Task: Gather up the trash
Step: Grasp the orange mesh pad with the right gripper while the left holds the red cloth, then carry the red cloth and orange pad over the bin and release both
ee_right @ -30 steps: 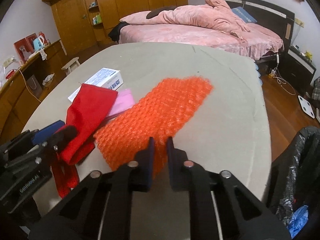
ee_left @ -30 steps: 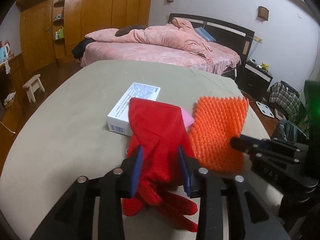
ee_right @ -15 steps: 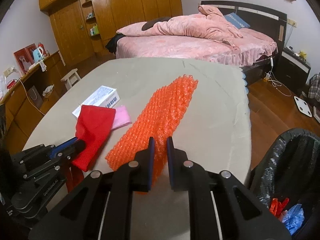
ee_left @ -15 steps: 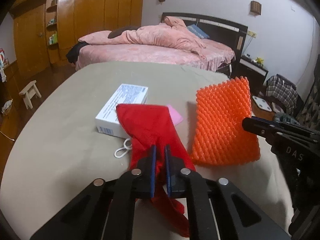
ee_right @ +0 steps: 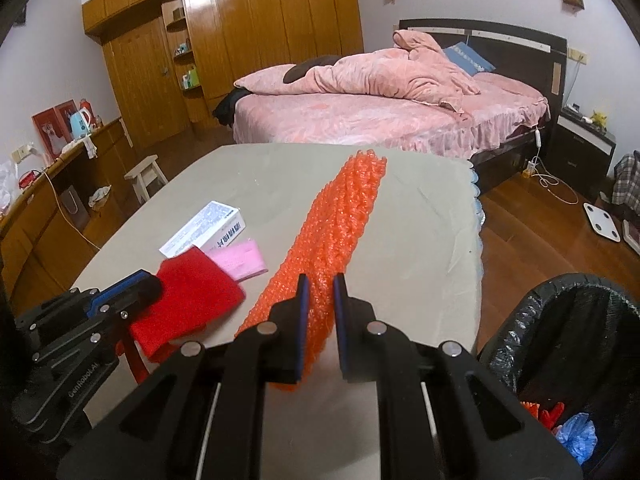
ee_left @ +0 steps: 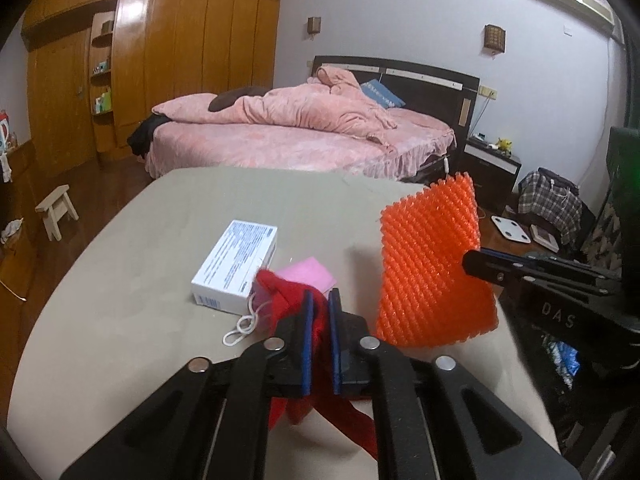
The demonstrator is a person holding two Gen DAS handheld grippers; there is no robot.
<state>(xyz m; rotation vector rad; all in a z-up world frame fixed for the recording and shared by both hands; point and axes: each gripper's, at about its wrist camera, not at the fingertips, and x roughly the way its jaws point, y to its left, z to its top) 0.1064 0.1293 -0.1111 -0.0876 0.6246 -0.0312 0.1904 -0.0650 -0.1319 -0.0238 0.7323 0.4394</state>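
My left gripper (ee_left: 319, 300) is shut on a red cloth bag (ee_left: 286, 300) and holds it lifted above the beige table (ee_left: 120, 304); the bag also shows in the right wrist view (ee_right: 188, 304). My right gripper (ee_right: 318, 284) is shut on an orange bubble-wrap sheet (ee_right: 340, 216), held up off the table; it hangs upright in the left wrist view (ee_left: 432, 264). A white box (ee_left: 236, 264) and a pink paper (ee_left: 310, 276) lie on the table, with a white cord (ee_left: 242, 324) beside the box.
A bin with a black bag (ee_right: 568, 344) stands at the table's right edge, holding red and blue trash (ee_right: 576, 432). A pink bed (ee_right: 380, 112) lies beyond the table. A small stool (ee_left: 56, 208) and wooden wardrobes (ee_left: 132, 60) are to the left.
My left gripper closed on the red bag and lifted it off the box and pink paper. My right gripper raised the orange sheet off the table, so it now hangs upright.
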